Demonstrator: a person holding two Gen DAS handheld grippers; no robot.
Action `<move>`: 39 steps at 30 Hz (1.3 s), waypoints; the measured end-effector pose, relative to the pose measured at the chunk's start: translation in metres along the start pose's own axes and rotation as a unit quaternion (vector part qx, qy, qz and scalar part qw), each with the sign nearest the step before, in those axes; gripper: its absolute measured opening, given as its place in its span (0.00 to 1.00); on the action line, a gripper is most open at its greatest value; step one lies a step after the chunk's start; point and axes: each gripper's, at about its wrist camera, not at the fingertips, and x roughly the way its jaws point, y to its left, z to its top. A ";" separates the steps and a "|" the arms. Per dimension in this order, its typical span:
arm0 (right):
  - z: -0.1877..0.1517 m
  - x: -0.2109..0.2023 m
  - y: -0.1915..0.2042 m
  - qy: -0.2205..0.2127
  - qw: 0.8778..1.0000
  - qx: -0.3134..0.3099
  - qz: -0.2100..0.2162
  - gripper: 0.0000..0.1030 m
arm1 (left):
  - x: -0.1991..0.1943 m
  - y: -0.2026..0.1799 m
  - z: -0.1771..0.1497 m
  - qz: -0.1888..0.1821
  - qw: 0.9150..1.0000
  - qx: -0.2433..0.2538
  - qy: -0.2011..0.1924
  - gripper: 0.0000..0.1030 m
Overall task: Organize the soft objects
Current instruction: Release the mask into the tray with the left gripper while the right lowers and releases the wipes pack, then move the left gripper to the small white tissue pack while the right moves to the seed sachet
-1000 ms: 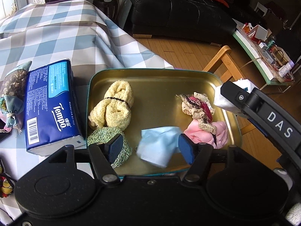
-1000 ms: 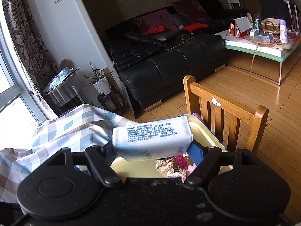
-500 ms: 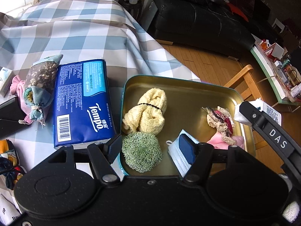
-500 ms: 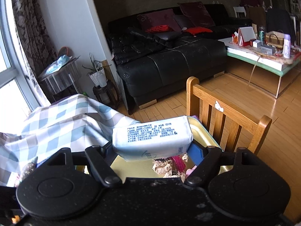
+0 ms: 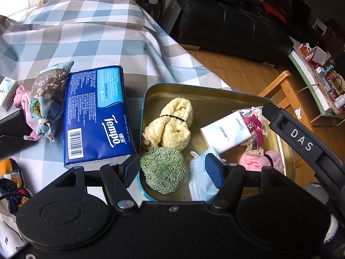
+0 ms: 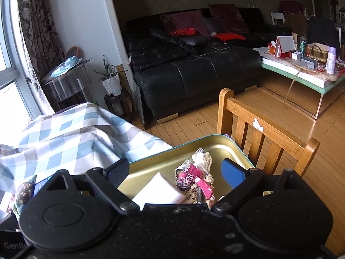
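Note:
A gold tin tray (image 5: pixel 207 99) holds a yellow towel roll (image 5: pixel 170 127), a green scrubber (image 5: pixel 163 170), a blue face mask (image 5: pixel 200 177), a lace and pink hair-clip bundle (image 5: pixel 255 129), a pink cloth (image 5: pixel 258 163) and a white tissue pack (image 5: pixel 226 131) lying tilted. The tissue pack (image 6: pixel 158 192) and clip bundle (image 6: pixel 194 179) also show in the right wrist view, in the tray (image 6: pixel 215 144). My right gripper (image 6: pixel 175 171) is open above the tray. My left gripper (image 5: pixel 172 170) is open and empty at the tray's near edge.
A blue Tempo tissue pack (image 5: pixel 97 114) and a sachet bag (image 5: pixel 47 95) lie left of the tray on the checked tablecloth (image 5: pixel 86 28). A wooden chair (image 6: pixel 265 138) stands right behind the tray. A black sofa (image 6: pixel 194 69) and a cluttered glass table (image 6: pixel 301 69) stand beyond.
My right gripper has opened and the white tissue pack has dropped from it into the tray. The left gripper has drawn back to the left.

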 end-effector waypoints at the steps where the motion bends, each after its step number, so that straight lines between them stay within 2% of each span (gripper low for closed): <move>1: 0.000 0.000 0.000 0.000 1.000 0.001 -0.002 0.91 | 0.000 0.000 0.000 0.001 1.000 0.000 -0.001 0.60; 13: -0.004 0.000 0.012 -0.001 0.999 -0.042 -0.006 0.91 | -0.012 0.008 0.005 0.019 1.000 -0.004 -0.014 0.60; 25: -0.005 0.002 0.021 0.007 0.997 -0.071 -0.018 0.91 | -0.030 0.034 0.014 0.036 0.998 -0.034 -0.034 0.61; 33: -0.007 0.004 0.032 0.013 0.994 -0.105 -0.034 0.91 | -0.044 0.069 0.022 0.068 0.994 -0.070 -0.050 0.61; 39: -0.008 0.007 0.046 0.028 0.989 -0.141 -0.044 0.91 | -0.056 0.108 0.024 0.104 0.988 -0.099 -0.061 0.62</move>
